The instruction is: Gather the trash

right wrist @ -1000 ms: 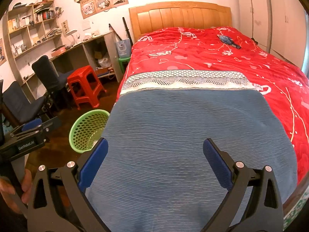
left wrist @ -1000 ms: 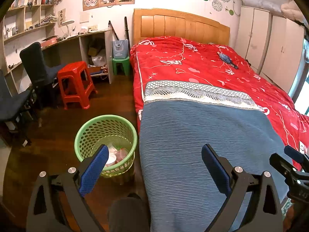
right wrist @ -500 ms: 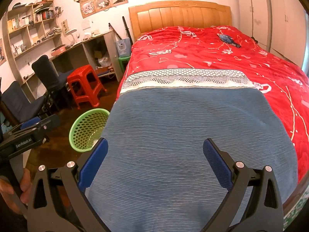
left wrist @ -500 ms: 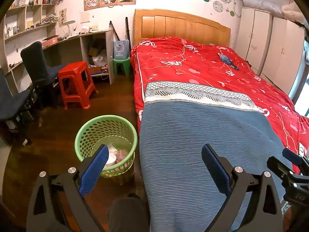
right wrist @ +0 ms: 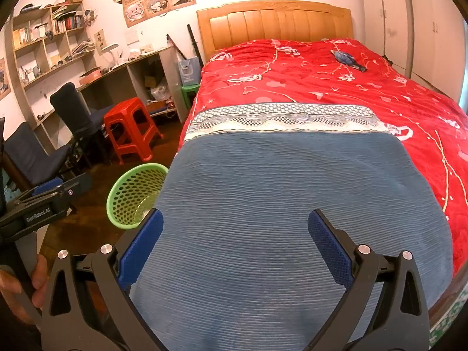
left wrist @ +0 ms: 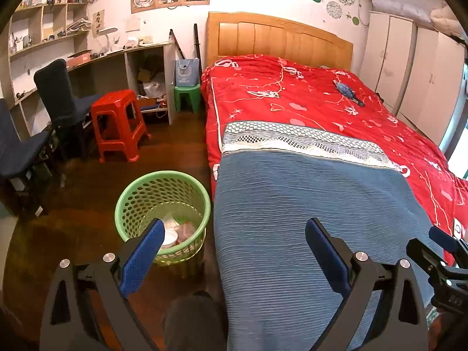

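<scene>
Both our claws, left (left wrist: 234, 251) and right (right wrist: 235, 242), gape wide and empty. The blue wrapper (right wrist: 348, 60) lies far up the bed (right wrist: 292, 190); we should reach well past the green basket (left wrist: 162, 210) first.

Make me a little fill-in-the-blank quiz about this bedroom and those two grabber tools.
1. The green basket stands on the floor beside the ____.
2. A small blue object lies on the ____ quilt.
3. Both the left gripper and the right gripper have fingers spread ____.
4. The stool nearest the basket is ____.

Answers: bed; red; open; red
</scene>
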### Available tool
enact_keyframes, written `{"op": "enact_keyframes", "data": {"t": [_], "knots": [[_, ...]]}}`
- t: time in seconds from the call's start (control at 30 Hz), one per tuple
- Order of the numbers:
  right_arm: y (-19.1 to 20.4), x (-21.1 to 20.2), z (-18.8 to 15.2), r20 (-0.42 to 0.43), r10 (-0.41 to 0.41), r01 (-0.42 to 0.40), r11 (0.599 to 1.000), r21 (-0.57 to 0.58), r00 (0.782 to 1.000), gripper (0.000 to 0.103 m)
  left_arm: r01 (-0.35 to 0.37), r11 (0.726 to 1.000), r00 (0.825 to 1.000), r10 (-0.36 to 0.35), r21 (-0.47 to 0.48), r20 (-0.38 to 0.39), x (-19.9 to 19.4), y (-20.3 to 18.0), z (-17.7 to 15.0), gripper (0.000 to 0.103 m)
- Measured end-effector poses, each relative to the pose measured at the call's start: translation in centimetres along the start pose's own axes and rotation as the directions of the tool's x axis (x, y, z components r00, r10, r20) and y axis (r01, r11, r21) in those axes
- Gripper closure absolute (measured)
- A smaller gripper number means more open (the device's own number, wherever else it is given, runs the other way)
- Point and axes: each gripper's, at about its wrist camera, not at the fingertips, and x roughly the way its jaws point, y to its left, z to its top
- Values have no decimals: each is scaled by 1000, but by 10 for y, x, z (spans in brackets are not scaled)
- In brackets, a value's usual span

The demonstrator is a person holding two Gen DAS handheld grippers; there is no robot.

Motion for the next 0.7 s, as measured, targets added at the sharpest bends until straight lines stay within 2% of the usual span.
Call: {"op": "enact_keyframes", "data": {"t": [0.7], "knots": [[2, 0, -1, 2, 11, -11, 1000, -5, 1000, 5, -53, 997, 999, 53, -49, -14, 0, 5, -13, 9]]}}
